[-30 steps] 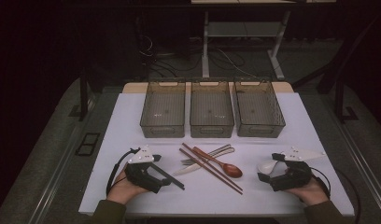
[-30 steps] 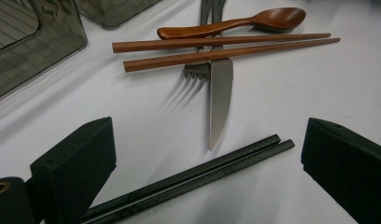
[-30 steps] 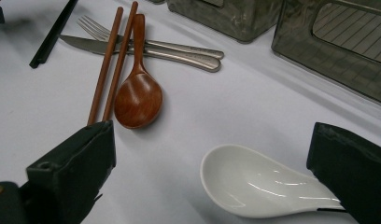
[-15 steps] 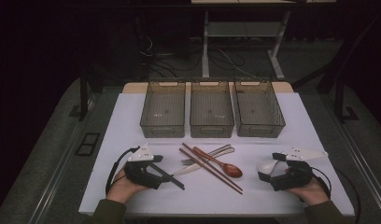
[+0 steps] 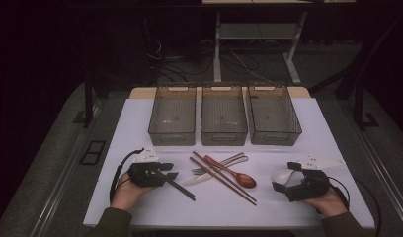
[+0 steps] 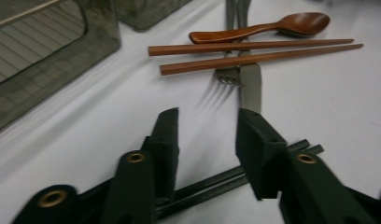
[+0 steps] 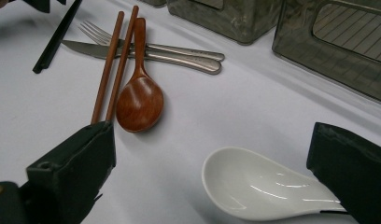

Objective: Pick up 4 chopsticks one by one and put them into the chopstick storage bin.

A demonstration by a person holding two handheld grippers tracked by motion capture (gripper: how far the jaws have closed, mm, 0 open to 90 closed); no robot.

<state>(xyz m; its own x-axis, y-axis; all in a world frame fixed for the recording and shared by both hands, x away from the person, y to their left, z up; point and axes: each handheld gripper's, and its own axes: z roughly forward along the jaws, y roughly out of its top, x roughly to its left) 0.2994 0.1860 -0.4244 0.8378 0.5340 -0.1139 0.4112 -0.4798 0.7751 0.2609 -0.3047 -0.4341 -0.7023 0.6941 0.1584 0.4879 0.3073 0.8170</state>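
Lying on the white table (image 5: 140, 123) just in front of the person's left hand, the black chopsticks (image 6: 254, 175) are the item in hand: a pair of 2 dark sticks, side by side, running under and between the jaws of the left gripper (image 6: 205, 140). In the high view they extend from the left gripper (image 5: 162, 174) toward the centre of the table, with the far tips (image 5: 192, 198) free on the surface. The left jaws have just been closing, yet a clear gap remains between the pads and the sticks, so nothing is gripped at this moment. The right gripper (image 7: 212, 163) stands open, its jaws wide to either side of the white spoon (image 7: 268, 186), which rests on the table untouched. Near the middle lie the brown chopsticks (image 5: 224, 178), the wooden spoon (image 5: 236, 175), the fork (image 6: 230, 74) and the knife (image 6: 250, 84), crossing one another; the knife tip points toward the left jaws, just beyond the black pair. Behind stand 3 grey bins (image 5: 224, 139), all empty. Judgement: the step is the pick of the black pair. To do it well, the pads should close square across both sticks together, low to the table, so neither rolls out, and the lift should clear the knife tip.
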